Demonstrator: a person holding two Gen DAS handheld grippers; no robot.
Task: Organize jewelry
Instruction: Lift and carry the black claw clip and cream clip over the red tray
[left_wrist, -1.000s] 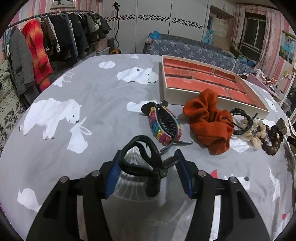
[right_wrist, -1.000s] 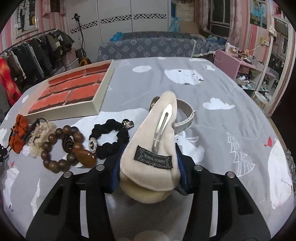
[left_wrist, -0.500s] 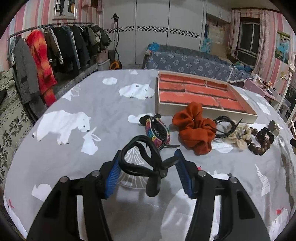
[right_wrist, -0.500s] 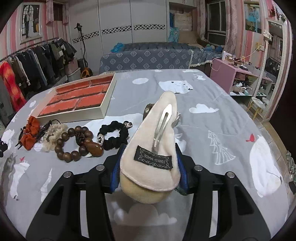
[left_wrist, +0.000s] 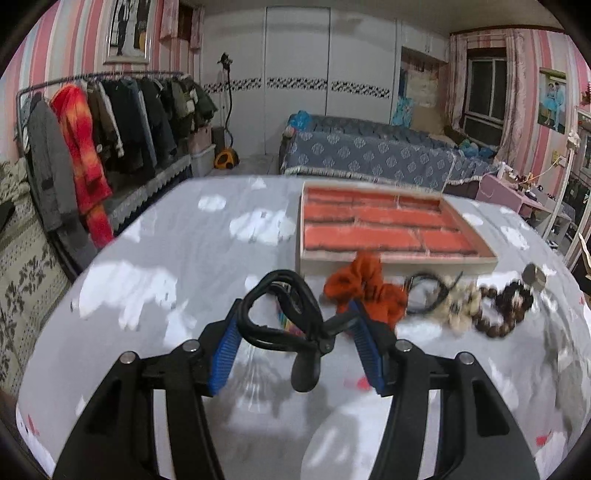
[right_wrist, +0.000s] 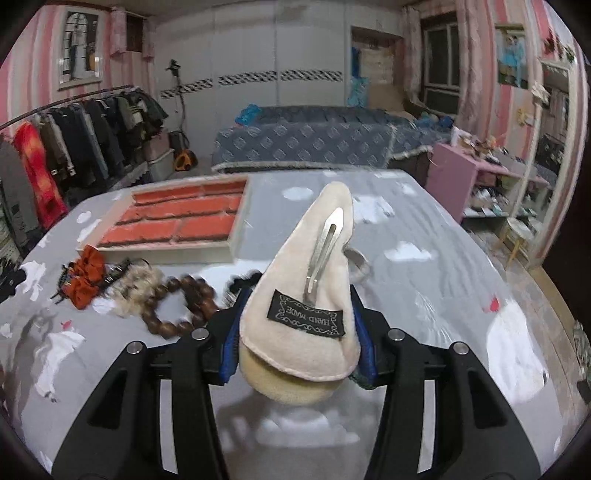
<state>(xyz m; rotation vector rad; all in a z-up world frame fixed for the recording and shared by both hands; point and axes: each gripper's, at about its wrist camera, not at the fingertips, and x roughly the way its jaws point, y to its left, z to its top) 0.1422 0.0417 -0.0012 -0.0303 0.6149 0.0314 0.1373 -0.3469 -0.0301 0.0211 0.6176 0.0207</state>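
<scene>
Jewelry lay strung along the near wall of the tray, on a grey bedspread printed with white bears.

Left wrist view, left to right. Clothes rack at 10 o'clock, far off. Left gripper at 6 o'clock, jaws about half apart, blue pads pinching a black claw clip across its width and holding it clear of the bedspread, presumably to carry it to the tray. Behind the clip, a striped clip was almost wholly hidden; only a sliver of colour showed. Orange scrunchie at 1 o'clock, touching the tray's front wall. Then a black hair tie, a cream fuzzy piece and a brown bead bracelet toward 3 o'clock, all smeared by blur. The tray's red compartments looked empty, so sorting seemed barely begun.

Right wrist view, left to right. Same row at 9 o'clock, tray at 11. Right gripper at 6 o'clock, jaws partway apart, clamped on a cream padded hair clip, metal clasp and label up. It blocked a black scrunchie and a band behind it. Its underside was out of sight.
</scene>
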